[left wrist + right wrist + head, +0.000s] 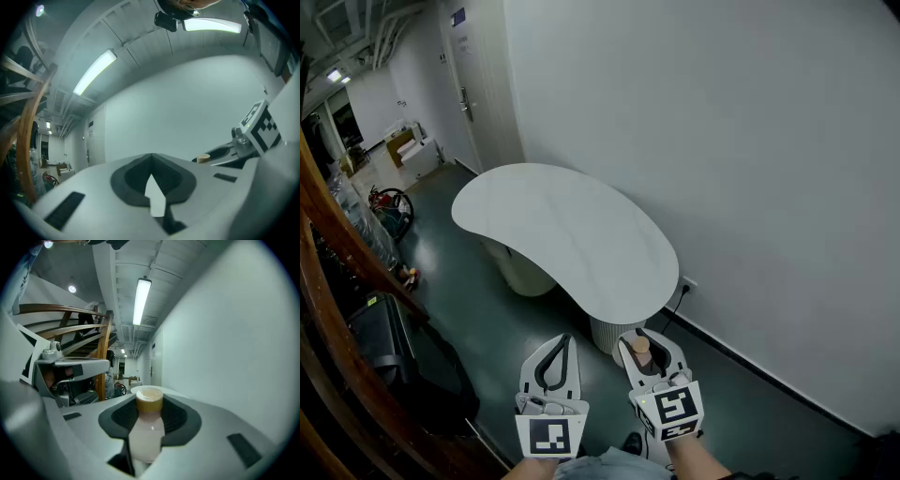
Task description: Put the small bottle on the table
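Note:
A small pale bottle (146, 432) with a tan cap stands between the jaws of my right gripper (149, 420), which is shut on it. In the head view the bottle (641, 351) shows inside the right gripper (648, 349), held low in front of me, short of the white kidney-shaped table (572, 239). My left gripper (555, 357) hangs beside it on the left, its jaws closed together and nothing held. In the left gripper view the left gripper (152, 174) points at a blank wall, and the bottle's cap (203, 158) shows at the right.
The table stands on round white pedestals (614, 333) against a white wall (722, 131). A wooden stair rail (337, 309) and a dark case (380, 342) crowd the left side. Boxes and a door (473, 84) lie far back along the dark green floor (478, 309).

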A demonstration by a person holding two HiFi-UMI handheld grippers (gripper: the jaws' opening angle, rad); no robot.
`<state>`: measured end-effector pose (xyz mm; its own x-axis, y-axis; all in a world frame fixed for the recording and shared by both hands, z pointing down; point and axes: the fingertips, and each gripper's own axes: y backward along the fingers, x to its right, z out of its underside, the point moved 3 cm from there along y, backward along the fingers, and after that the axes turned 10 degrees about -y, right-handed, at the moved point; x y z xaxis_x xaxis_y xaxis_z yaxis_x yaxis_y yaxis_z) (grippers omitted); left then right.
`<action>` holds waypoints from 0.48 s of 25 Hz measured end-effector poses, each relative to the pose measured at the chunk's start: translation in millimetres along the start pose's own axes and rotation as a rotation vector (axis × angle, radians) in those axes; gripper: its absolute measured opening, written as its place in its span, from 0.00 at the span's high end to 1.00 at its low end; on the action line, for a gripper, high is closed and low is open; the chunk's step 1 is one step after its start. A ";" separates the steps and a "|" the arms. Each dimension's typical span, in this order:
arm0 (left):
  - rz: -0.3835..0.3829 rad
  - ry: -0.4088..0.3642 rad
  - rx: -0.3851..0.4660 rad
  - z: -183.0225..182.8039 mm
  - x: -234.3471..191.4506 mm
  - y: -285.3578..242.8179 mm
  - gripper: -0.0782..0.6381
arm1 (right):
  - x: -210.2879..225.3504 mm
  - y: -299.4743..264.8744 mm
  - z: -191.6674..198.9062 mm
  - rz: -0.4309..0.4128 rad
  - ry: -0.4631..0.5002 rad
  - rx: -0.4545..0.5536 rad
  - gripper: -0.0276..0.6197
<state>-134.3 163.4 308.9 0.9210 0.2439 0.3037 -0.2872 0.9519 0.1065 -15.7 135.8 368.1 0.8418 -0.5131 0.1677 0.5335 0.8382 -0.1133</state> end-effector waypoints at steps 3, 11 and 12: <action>-0.003 0.004 0.002 -1.7 2.0 -3.1 0.89 | 3.3 0.2 -1.4 0.001 0.000 0.003 0.77; -0.027 -0.007 -0.004 -5.4 12.8 -8.0 0.89 | 14.3 4.2 -4.4 -0.030 -0.002 0.008 0.77; -0.035 0.002 -0.007 -5.7 15.6 -8.6 0.89 | 16.9 5.4 -5.2 -0.034 0.000 0.010 0.77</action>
<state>-116.0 160.0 307.3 0.9309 0.2107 0.2983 -0.2530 0.9612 0.1104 1.7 130.7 365.2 0.8230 -0.5417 0.1712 0.5613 0.8218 -0.0979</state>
